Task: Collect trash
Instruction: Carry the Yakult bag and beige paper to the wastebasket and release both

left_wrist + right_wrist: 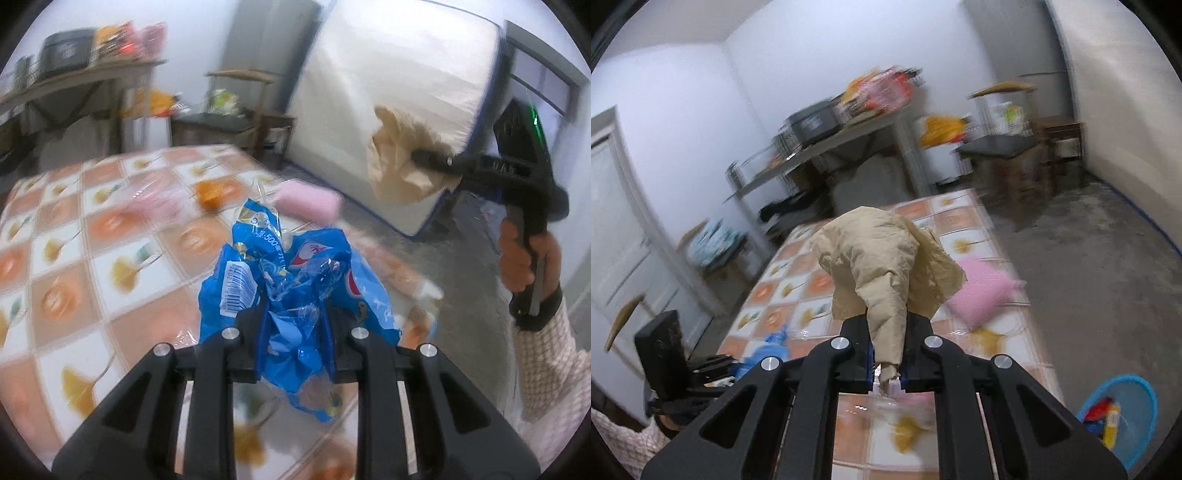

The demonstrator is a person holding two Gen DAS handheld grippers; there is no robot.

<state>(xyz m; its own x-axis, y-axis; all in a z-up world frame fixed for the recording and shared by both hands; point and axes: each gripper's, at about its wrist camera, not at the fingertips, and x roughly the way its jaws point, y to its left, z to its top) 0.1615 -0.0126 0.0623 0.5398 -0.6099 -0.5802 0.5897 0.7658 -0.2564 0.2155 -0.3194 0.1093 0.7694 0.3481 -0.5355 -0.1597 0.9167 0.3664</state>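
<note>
Blue crumpled wrapper (291,291) clamped in left gripper (293,317) above tiled table (110,236) | pink cushion (979,291) near table's right edge | tan crumpled paper (886,266) pinched in right gripper (886,354) | blue basket (1123,417) on bare floor, right.

From my right wrist view, the cushion (979,291) lies on the table (783,280) at two o'clock; the waste basket (1137,391) sits on the floor (1089,258) at four o'clock.
</note>
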